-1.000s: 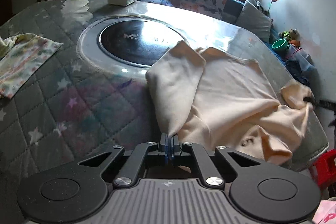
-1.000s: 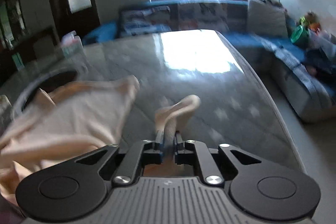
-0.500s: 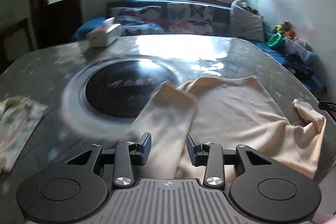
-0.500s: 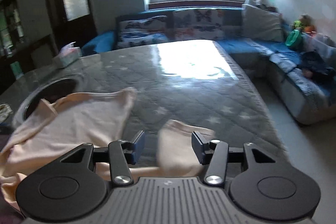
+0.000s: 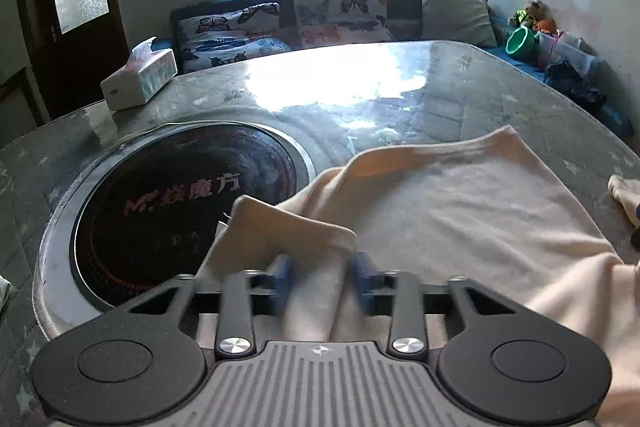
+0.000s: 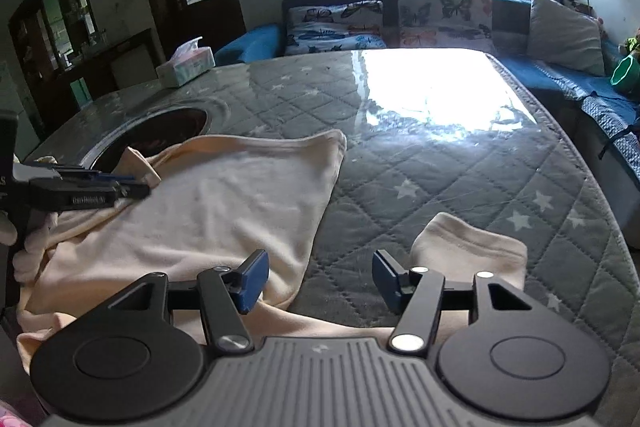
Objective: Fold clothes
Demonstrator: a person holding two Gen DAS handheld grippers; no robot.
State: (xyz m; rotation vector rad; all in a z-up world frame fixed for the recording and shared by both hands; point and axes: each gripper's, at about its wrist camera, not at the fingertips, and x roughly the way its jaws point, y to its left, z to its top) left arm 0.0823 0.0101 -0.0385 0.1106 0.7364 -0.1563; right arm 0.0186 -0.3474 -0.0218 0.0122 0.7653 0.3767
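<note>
So I'm folding this cream top (image 5: 460, 211) and it's lying spread over the quilted table cover (image 6: 460, 179), filling the lower right of the left wrist view and the lower left of the right one. My left gripper (image 5: 322, 277) has the left sleeve (image 5: 288, 227) running between its blue pads, and the jaws are closing in on it, but there's motion blur and I honestly can't say the pads are pressing the cloth yet. My right gripper (image 6: 318, 281) is opening up, jaws well apart with nothing but table cover between them; the right sleeve cuff (image 6: 468, 247) lies flat just to the right of it, low in the frame. My take on doing this bit well: get a proper bite on the sleeve near its end, not just a pinch of one layer, then carry it inward over the body so it lands flat, and keep it off the dark round cooktop (image 5: 180, 203) at the left, since the sleeve tip already overlaps its rim. As for containers, there's a tissue box (image 5: 140, 77) in the upper left with a tissue poking out, and a green basket (image 5: 520, 41) at the far right; can't see what's in that.
</note>
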